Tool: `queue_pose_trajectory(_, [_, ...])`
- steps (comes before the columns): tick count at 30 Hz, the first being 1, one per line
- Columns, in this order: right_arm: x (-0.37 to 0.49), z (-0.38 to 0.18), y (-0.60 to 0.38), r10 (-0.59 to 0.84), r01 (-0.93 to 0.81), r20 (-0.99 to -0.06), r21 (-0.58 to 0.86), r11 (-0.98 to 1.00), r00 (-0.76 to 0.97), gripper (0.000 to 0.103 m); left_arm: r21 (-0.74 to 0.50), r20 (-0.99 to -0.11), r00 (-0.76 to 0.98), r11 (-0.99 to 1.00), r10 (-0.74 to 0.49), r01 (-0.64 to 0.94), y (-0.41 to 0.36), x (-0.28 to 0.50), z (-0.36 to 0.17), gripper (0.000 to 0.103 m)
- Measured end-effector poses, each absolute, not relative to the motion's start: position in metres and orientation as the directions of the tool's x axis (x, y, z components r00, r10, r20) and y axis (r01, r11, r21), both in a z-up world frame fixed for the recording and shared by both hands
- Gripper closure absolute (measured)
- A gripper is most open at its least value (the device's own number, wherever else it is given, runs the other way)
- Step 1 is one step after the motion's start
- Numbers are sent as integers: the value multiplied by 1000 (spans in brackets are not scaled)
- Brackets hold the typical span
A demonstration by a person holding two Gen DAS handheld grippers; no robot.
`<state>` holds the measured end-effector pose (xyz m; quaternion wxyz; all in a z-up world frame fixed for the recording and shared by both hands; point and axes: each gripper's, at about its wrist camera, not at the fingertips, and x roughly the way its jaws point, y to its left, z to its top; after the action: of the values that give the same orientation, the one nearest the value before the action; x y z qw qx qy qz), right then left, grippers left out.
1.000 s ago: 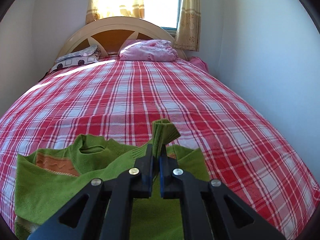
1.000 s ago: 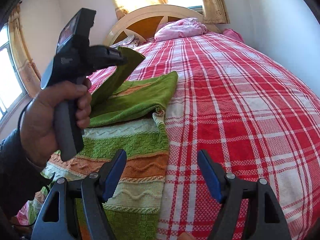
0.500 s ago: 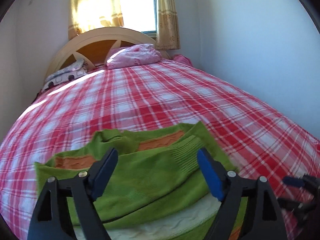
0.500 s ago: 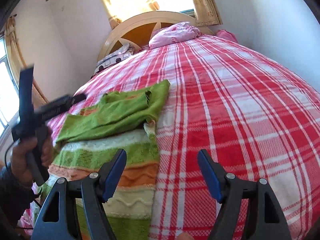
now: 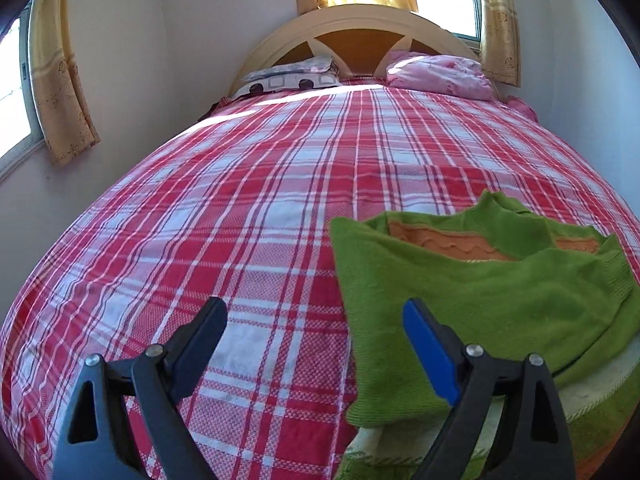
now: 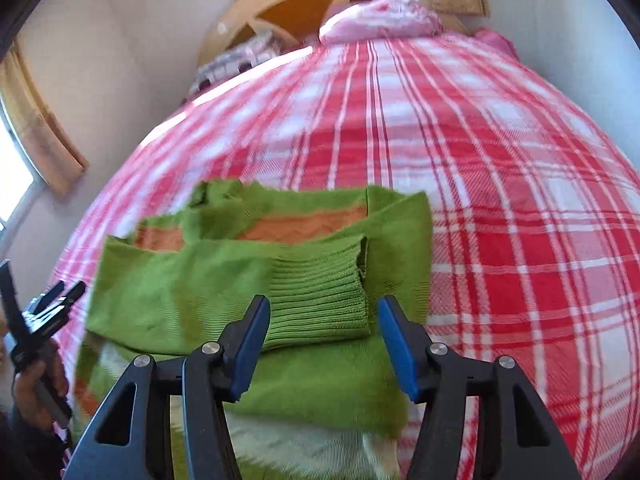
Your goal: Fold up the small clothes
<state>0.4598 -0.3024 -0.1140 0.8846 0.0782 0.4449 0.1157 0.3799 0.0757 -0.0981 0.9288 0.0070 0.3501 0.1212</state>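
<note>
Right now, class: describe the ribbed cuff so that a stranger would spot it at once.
Start at the red plaid bed. On its near side lies a green sweater. The cuff ends its folded sleeve, the only ridged knit patch.

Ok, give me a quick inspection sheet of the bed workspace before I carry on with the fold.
Surface: red plaid bedspread, lying flat, sunlit near the headboard.
Job's things: green sweater with orange and cream stripes, one sleeve folded across the body, ribbed cuff on top.
Clutter: pink pillow and patterned pillow at the head of the bed, away from the sweater.
Grippers: left gripper wide and opening, nothing between its jaws, over bare bedspread beside the sweater; right gripper closing around the cuff, pads not yet touching it.
Cables: nothing seen.
Surroundings: arched headboard, yellow curtains, white walls, bright windows.
</note>
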Motion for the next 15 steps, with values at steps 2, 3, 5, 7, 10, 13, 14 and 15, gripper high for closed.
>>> queue_pose_trajectory(2, [463,-122,-295,207,-129,-789,161,978,579,102,95,-661,718,974,218,-208,79,380,-105,11])
queue_pose_trajectory(3, [458,-121,-292,195,-145,-784,134,980,589,102,94,-665,715,974,217,-208,80,381,-108,11])
queue_pose_trajectory(5, [446,-116,-295,206,-163,-763,132,978,613,102,86,-675,708,975,208,-204,84,384,-112,11])
queue_pose_trajectory(7, [431,-107,-299,182,-166,-735,96,981,654,102,78,-680,705,976,201,-203,86,386,-114,11])
queue_pose_trajectory(10, [416,-96,-311,145,-133,-705,72,989,694,102,80,-684,703,978,195,-193,87,387,-116,11])
queue_pose_trajectory(13, [418,-102,-324,73,-68,-719,36,997,691,102,87,-692,697,980,189,-180,84,388,-119,11])
queue_pose_trajectory(14, [421,-107,-328,76,-55,-734,53,997,675,102,92,-694,694,980,191,-178,83,389,-119,11])
queue_pose_trajectory(15, [425,-114,-328,95,-67,-754,67,996,650,102,93,-694,694,980,191,-177,82,389,-119,11])
